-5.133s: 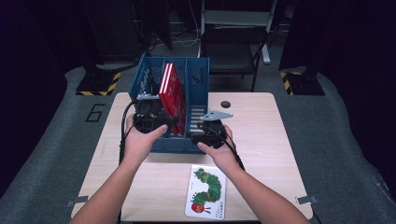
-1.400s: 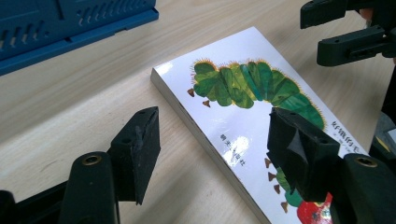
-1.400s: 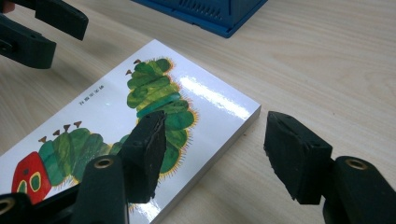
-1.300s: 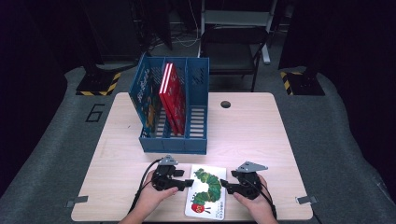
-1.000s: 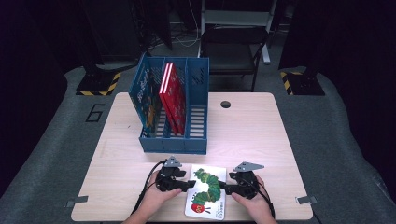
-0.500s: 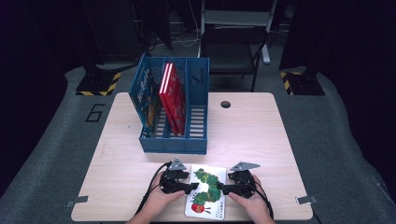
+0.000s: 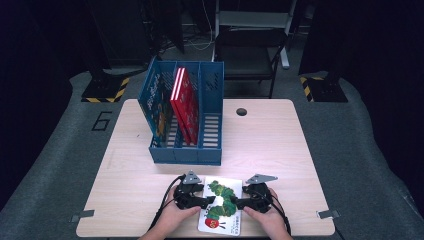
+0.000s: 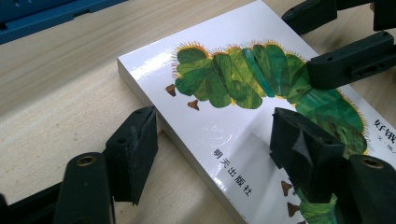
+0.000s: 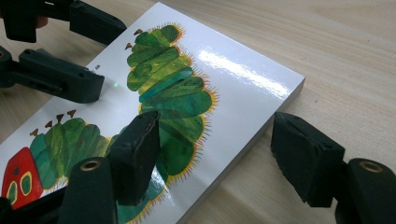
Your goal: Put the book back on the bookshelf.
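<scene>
Near table edge: picture book (image 7: 220,212) lies flat, cover up, caterpillar artwork, white glossy cover. Left gripper (image 7: 207,201) straddles the book's left long edge: one jaw on the bare wood beside the edge, the other over the cover. Jaws have just been opening; the edge sits between them but the pads do not press on it. Right gripper (image 7: 237,203) mirrors this at the right long edge, jaws likewise just opening, spread, nothing clamped.

Handling, judged: thin, stiff board-type book, likely light. The glossy cover shows glare, so probably slippery under the pads. Flat on the table (image 7: 280,145), with no gap beneath; one jaw must slide under or the book be tipped up by its edge. Best hold looks like mid-length of each long edge, pinching across the thickness, both sides together to prevent twisting.

Farther back: blue file rack (image 7: 184,150) upright, holding a red book (image 7: 184,102) and a blue book (image 7: 156,106). Right slot looks free.
</scene>
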Demonstrator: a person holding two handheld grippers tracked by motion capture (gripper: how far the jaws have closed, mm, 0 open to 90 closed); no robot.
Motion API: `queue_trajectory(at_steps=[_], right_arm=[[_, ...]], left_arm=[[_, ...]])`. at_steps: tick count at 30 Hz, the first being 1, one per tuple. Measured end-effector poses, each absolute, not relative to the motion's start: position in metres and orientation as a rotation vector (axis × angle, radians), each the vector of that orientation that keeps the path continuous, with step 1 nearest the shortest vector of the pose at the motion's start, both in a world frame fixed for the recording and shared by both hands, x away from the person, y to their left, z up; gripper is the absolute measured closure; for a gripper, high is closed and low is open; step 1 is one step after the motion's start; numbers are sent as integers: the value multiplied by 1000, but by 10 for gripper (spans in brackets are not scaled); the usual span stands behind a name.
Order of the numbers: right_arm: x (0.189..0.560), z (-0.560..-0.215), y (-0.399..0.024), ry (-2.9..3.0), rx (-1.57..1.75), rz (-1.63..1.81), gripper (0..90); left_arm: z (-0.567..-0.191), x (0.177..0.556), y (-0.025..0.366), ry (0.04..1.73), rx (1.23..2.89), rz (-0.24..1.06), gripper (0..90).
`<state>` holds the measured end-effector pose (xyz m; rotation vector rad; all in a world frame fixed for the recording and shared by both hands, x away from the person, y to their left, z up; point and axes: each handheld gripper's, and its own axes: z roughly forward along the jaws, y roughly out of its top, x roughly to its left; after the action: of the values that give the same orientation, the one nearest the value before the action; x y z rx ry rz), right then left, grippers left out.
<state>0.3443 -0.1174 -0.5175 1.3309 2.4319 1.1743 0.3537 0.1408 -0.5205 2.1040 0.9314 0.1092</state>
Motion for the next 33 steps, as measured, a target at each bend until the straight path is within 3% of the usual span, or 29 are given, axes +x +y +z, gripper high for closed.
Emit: queue_trajectory(at_steps=[20,33], right_arm=[[351,-518,-106,2515,1210,1195,311],[359,-516,-101,2520,1235,1176,304]], left_arm=[[-518,340,155,1005,2094,95,305],[-519,354,158,1039,2055,74,302]])
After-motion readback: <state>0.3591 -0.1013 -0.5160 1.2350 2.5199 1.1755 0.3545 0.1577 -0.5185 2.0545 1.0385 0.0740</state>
